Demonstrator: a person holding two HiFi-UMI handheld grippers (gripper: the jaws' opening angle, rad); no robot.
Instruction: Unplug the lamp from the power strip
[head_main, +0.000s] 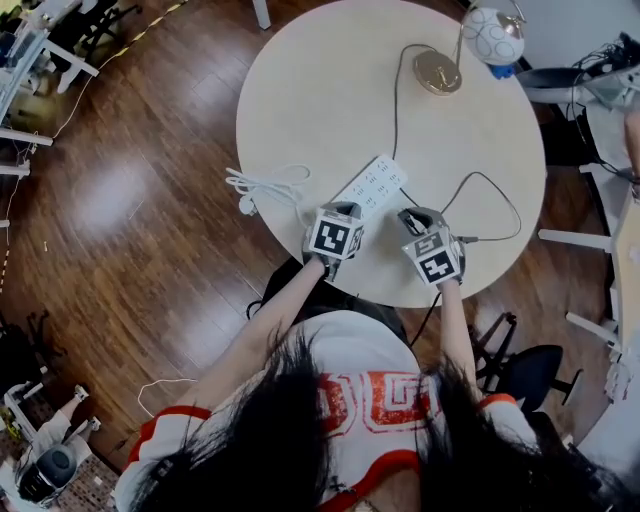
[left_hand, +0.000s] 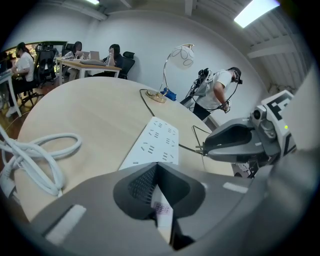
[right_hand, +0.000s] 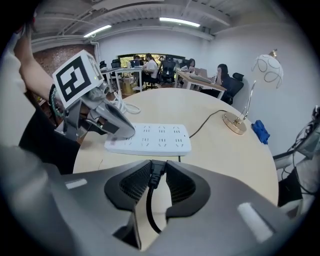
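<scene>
A white power strip (head_main: 372, 185) lies on the round table (head_main: 320, 80). My left gripper (head_main: 345, 212) is shut on its near end, and the strip's labelled end (left_hand: 161, 207) sits pinched between the jaws. My right gripper (head_main: 415, 218) is shut on the lamp's black plug (right_hand: 156, 175), held just clear of the strip (right_hand: 155, 137), whose sockets all show bare. The plug's cord (head_main: 490, 195) loops over the table edge. The lamp (head_main: 440, 70), with a brass base and a white globe shade, stands at the far side.
A coiled white cable (head_main: 265, 185) lies left of the strip near the table edge. A desk and office chairs (head_main: 560, 80) stand to the right. In the left gripper view a person (left_hand: 217, 92) stands beyond the table, and others sit at desks.
</scene>
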